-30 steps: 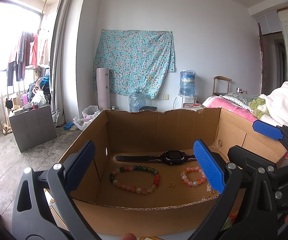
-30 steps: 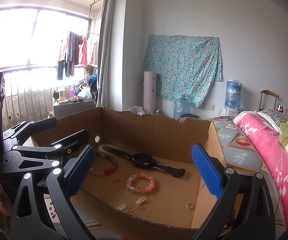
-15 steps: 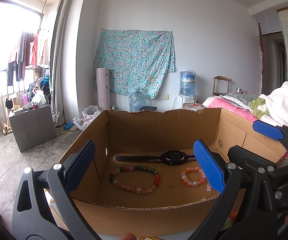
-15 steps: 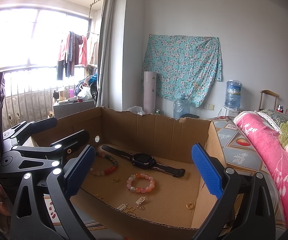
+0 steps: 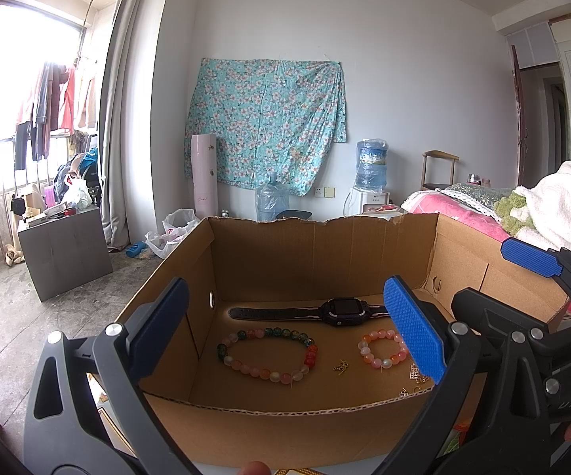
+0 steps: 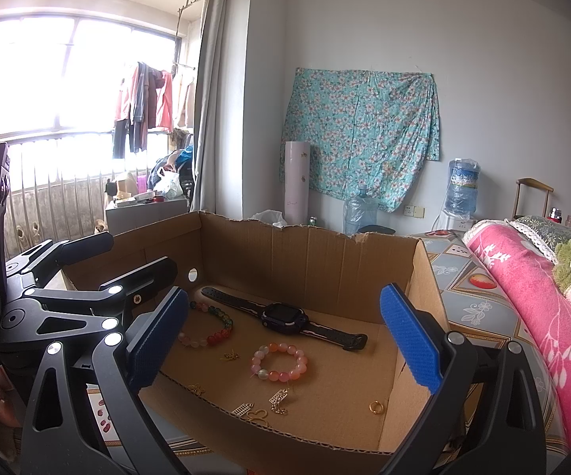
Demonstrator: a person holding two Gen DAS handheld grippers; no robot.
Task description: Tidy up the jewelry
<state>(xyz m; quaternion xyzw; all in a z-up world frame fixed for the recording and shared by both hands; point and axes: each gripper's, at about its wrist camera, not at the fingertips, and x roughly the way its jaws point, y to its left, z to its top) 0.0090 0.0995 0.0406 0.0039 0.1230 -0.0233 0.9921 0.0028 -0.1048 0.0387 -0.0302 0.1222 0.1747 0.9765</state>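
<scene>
An open cardboard box (image 5: pixel 325 253) (image 6: pixel 309 253) lies in front of both grippers. On its floor are a dark watch (image 5: pixel 341 310) (image 6: pixel 283 314), a large multicoloured bead bracelet (image 5: pixel 267 354) (image 6: pixel 210 326), a small pink bead bracelet (image 5: pixel 382 348) (image 6: pixel 279 362), small gold charms (image 5: pixel 341 366) (image 6: pixel 277 398) and a gold ring (image 6: pixel 375 407). My left gripper (image 5: pixel 285 328) is open, held before the box's near wall with nothing between its blue pads. My right gripper (image 6: pixel 281 332) is open too, empty, beside the left one (image 6: pixel 87 297).
A bed with a pink blanket (image 6: pixel 531 308) and white towel (image 5: pixel 562 206) runs along the right. A grey cabinet (image 5: pixel 63 249), water bottles (image 5: pixel 271 202) and a plastic bag (image 5: pixel 174 229) stand on the floor behind the box. A floral cloth (image 5: pixel 269 134) hangs on the wall.
</scene>
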